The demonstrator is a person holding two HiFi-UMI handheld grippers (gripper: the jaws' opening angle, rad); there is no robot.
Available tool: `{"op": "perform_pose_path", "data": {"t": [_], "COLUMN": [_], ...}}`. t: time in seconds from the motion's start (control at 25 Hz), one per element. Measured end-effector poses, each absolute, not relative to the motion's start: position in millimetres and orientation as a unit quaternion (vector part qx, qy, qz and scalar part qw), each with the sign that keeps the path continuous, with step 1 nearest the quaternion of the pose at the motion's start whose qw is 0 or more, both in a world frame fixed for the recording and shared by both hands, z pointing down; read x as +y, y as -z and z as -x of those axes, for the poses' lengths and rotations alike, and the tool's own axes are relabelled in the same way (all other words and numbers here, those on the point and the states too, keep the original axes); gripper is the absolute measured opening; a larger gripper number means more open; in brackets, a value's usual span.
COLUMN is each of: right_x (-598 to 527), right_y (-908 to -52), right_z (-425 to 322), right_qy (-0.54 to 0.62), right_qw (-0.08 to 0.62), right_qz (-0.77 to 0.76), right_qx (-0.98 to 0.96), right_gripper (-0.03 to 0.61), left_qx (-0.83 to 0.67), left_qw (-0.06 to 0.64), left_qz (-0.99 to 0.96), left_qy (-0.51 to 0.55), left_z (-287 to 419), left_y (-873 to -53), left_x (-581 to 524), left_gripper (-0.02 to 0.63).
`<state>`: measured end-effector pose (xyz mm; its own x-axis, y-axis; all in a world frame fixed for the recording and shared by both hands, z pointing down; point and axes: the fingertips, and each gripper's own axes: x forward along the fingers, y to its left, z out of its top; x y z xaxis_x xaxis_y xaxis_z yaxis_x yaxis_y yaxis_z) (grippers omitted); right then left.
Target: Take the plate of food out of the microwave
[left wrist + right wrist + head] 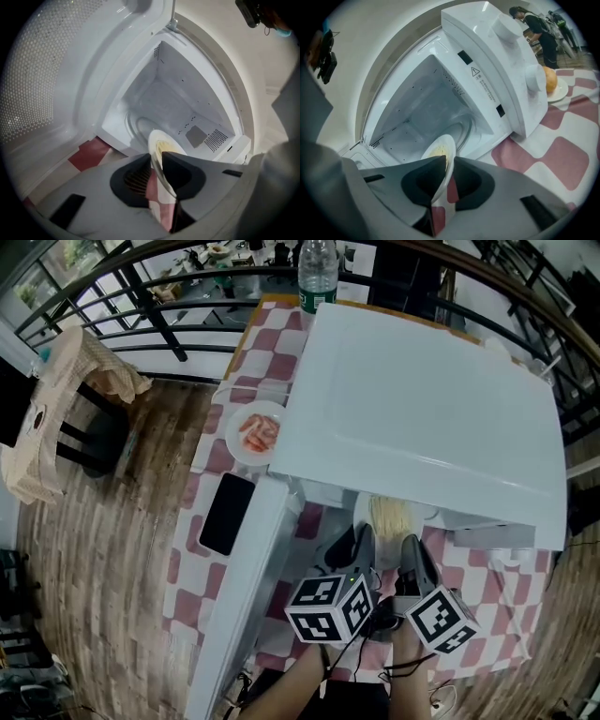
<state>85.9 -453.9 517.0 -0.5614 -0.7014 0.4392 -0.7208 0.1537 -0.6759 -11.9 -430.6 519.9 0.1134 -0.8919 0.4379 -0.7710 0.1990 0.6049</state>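
Pinching the plate of food (449, 139) by opposite rims with left claw (157, 157) and right claw (449, 158), both pressed tight on its edge, probably to share the weight and keep it level at the open microwave's (422, 399) mouth, just above the checkered worktop (281, 343).

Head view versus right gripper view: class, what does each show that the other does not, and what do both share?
Only the head view: the bottle, the phone, the side plate of pink food and the left gripper.
Only the right gripper view: the microwave's cavity and its knobs.
Both: the microwave, the checked cloth, and the right gripper shut on the rim of the plate of yellow food.
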Motion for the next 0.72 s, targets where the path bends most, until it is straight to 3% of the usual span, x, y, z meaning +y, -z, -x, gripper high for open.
{"op": "perform_pose_path", "data": {"t": [0.72], "right_x": [-415], "right_y": [-499], "right_z": [-114], "right_qy": [-0.445], "right_qw": [-0.006], "right_qz": [-0.467], "right_qx": [-0.764], "right_gripper": [0.046], "left_qx": [-0.661], "left_qw": [0.389], "left_qz": [-0.637], "left_qy": [0.082], "left_z": [-16], "left_y": [-502], "left_x": [-392], "left_gripper": [0.092]}}
